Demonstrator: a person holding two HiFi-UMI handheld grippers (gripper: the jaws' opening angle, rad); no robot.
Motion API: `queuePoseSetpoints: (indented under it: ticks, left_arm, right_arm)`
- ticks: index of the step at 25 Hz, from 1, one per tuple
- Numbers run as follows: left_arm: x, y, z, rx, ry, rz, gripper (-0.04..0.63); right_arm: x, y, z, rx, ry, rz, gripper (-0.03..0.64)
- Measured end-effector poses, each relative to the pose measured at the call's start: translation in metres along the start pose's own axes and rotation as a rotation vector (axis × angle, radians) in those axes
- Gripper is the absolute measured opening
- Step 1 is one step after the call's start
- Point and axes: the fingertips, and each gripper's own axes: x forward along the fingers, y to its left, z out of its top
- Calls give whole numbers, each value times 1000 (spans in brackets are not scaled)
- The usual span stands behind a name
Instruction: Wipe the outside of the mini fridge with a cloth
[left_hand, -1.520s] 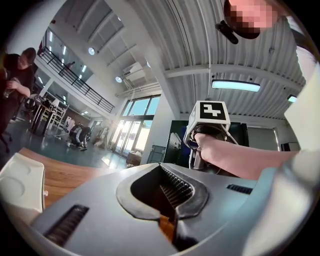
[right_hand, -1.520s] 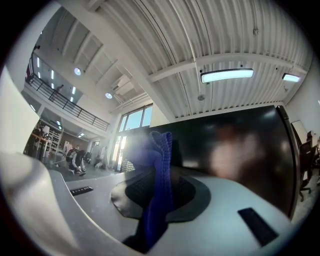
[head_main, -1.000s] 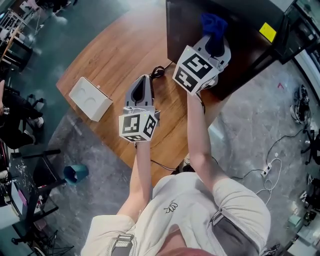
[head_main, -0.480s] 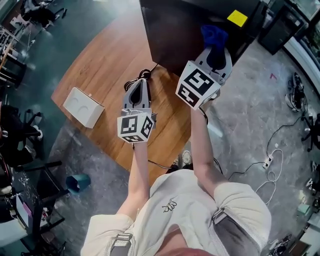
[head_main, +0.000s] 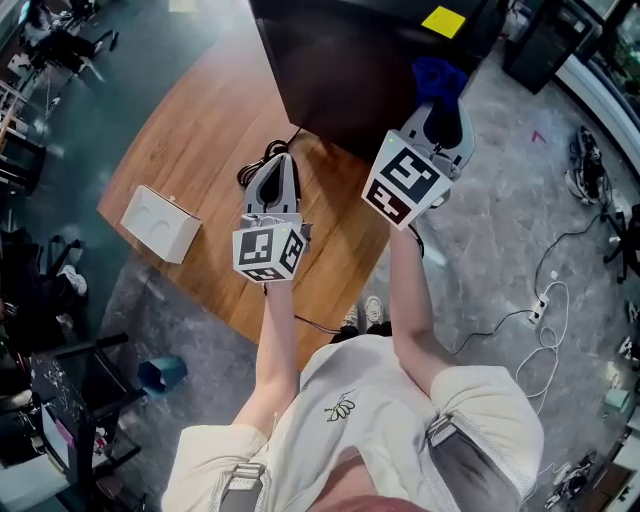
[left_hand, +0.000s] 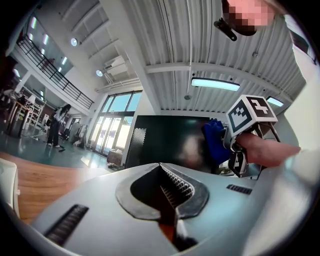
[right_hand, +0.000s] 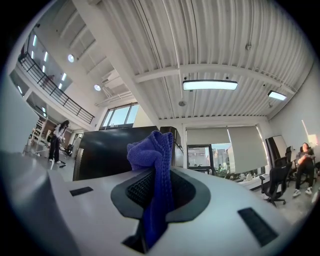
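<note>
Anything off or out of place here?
Nothing stands out. The mini fridge stands on the wooden table, the blue cloth is clamped in the right claw, and the left claw is shut and empty.

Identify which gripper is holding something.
The right gripper: a blue cloth is pinched in it, while the left gripper is shut on nothing.

cloth (head_main: 438, 78): blue, bunched, clamped in right gripper (head_main: 441, 104) | mini fridge (head_main: 340, 70): black, upright beside it
</note>
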Motion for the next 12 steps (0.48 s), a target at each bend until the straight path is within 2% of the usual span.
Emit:
queuePoseSetpoints:
  ticks: [12]
  left_arm:
    - [5,-8,1,13,-15,-6,5]
  right_arm:
    - [-6,-24,1,-9,-8,-38,61]
